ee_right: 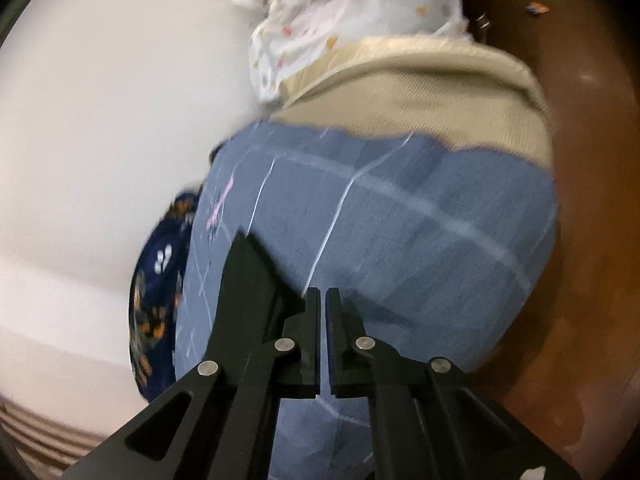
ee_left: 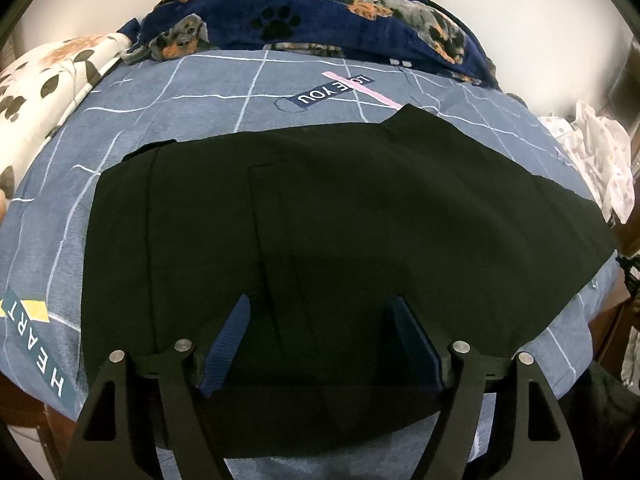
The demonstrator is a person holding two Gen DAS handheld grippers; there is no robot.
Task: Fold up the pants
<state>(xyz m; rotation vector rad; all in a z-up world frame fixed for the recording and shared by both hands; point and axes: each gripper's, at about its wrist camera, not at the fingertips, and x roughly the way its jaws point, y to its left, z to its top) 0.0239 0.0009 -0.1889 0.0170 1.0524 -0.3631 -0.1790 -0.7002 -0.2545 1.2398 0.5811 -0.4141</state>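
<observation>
Black pants lie spread flat on a blue-grey checked bedsheet in the left wrist view, waistband to the left. My left gripper is open, its blue-padded fingers just above the pants' near edge, holding nothing. My right gripper is shut with nothing visible between its fingers, over the bedsheet near the bed's corner. A black pointed piece, possibly pants fabric, shows left of its fingers; the view is blurred.
A navy dog-print blanket lies at the bed's far side and shows in the right wrist view. A white floral cloth sits far left. White dotted fabric lies at the right. Bare beige mattress and wooden floor border the sheet.
</observation>
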